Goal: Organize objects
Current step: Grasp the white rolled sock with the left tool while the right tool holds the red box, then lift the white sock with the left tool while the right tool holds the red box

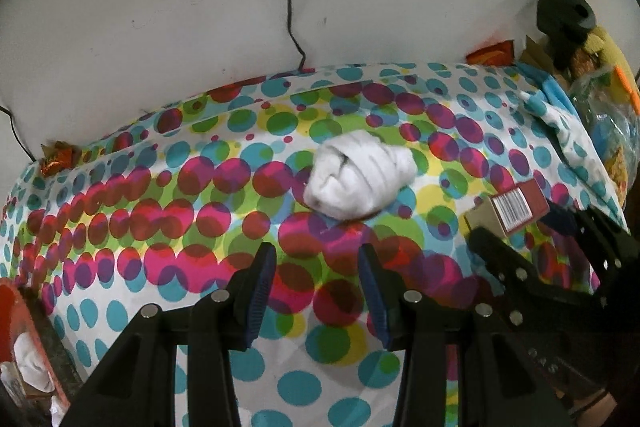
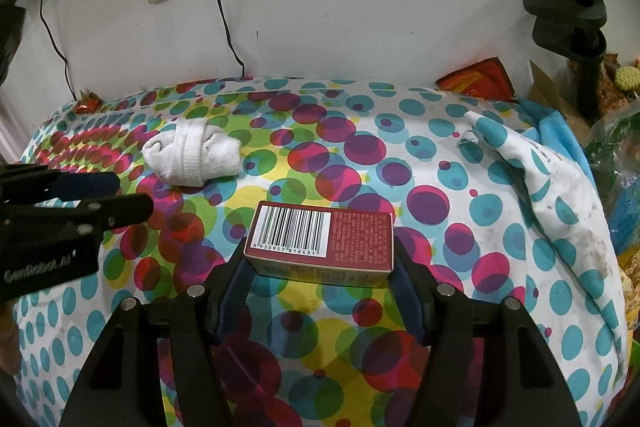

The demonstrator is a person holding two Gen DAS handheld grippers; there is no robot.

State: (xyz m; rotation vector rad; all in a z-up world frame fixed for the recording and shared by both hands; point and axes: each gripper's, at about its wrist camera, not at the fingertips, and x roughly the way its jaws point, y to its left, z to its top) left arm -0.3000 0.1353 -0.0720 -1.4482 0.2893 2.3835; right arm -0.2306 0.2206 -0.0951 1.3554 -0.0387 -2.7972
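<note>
Dim indoor light, soft shadows — strong fisheye bending, dark corners, perhaps slight blur.

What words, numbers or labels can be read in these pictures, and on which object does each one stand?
"6 930957 818431": under the barcode on the dark red box.
"GenRobot.ai": on the left gripper body.
Fine print beside the barcode on the box: too small to read.
Printed line along the spotted cloth edge: too blurred to read.
</note>
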